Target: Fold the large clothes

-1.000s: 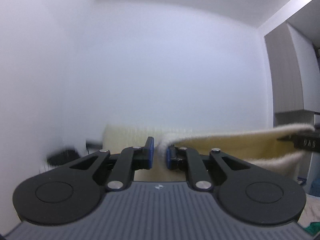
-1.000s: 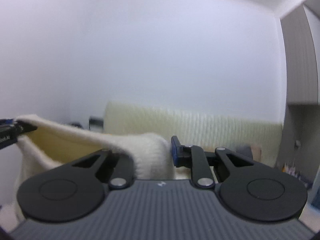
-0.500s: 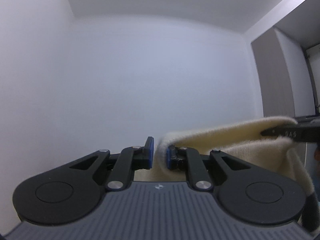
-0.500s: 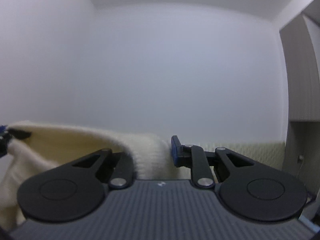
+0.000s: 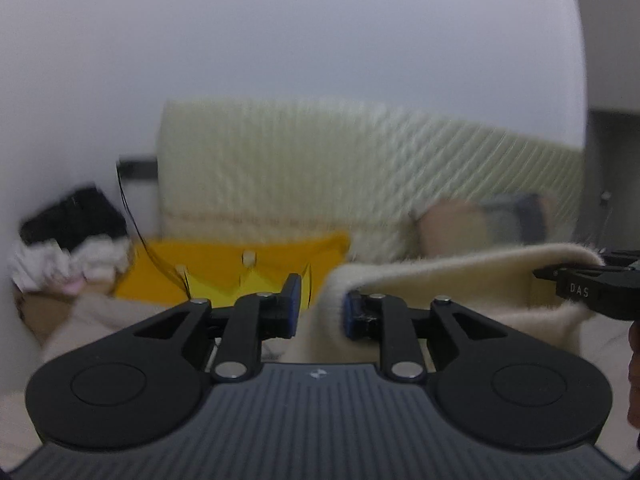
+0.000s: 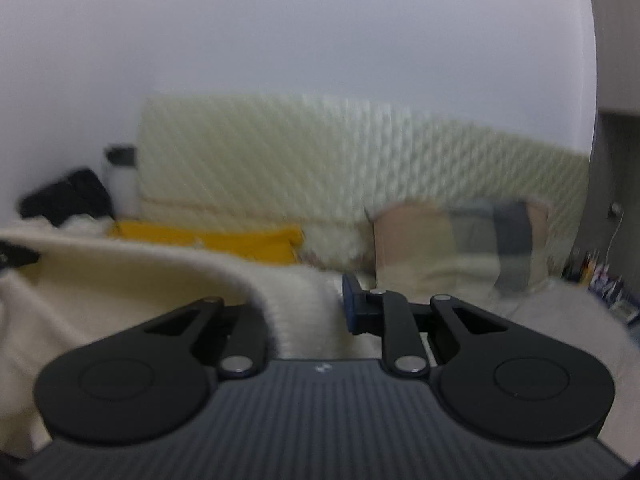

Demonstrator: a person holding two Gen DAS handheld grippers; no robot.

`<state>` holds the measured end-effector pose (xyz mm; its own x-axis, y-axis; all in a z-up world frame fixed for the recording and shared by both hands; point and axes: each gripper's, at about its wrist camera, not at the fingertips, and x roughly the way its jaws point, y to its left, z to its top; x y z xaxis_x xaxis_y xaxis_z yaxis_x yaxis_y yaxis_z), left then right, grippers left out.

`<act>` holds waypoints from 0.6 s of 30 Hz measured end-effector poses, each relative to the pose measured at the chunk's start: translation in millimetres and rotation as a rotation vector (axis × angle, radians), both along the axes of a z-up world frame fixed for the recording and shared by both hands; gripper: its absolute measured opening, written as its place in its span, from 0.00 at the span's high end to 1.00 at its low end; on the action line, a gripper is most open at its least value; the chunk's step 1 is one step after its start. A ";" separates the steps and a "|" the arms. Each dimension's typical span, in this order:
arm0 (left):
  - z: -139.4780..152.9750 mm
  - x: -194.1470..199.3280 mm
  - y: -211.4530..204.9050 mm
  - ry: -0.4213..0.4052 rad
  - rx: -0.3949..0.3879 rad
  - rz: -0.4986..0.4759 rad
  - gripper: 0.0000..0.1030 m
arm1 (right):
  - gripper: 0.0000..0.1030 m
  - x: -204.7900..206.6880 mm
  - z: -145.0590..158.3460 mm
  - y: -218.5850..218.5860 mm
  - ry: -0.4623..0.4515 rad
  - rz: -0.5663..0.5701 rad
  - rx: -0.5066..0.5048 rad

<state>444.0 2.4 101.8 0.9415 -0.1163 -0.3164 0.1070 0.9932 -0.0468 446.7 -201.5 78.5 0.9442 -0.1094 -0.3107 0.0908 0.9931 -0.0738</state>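
Observation:
A fluffy cream garment (image 5: 460, 280) hangs stretched between my two grippers. In the left wrist view its edge lies between the jaws of my left gripper (image 5: 320, 310), which are opening. The cloth rests against the right blue pad, and a gap shows beside the left pad. At that view's right edge the right gripper (image 5: 592, 284) pinches the garment's other corner. In the right wrist view my right gripper (image 6: 320, 308) is shut on the cream garment (image 6: 120, 280), whose cloth covers the left finger. The left gripper's tip (image 6: 16, 258) shows at the far left.
Ahead stands a sofa with a ribbed cream cover (image 5: 320, 168). On it lie a yellow cloth (image 5: 240, 264), a plaid cushion (image 5: 480, 224), a black item (image 5: 72, 220) and a pile of pale clothes (image 5: 60, 260). A grey cupboard (image 5: 612, 160) rises at the right.
Both views have swung down from the bare wall to the sofa, with the garment still stretched between the grippers. The left jaws stand wider apart than before.

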 end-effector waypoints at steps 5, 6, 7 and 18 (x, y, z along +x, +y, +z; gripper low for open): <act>-132.1 118.6 -9.8 0.142 -0.021 0.008 0.75 | 0.81 84.4 -117.1 -14.3 0.090 -0.044 0.044; -155.7 138.9 -10.6 0.170 -0.021 0.004 0.75 | 0.81 97.6 -139.1 -16.8 0.113 -0.049 0.057; -177.6 153.0 -10.8 0.194 -0.027 -0.001 0.75 | 0.81 108.7 -158.0 -20.0 0.142 -0.052 0.065; -299.4 232.2 -6.8 0.433 -0.023 -0.007 0.59 | 0.79 151.3 -257.6 -23.6 0.319 -0.047 0.157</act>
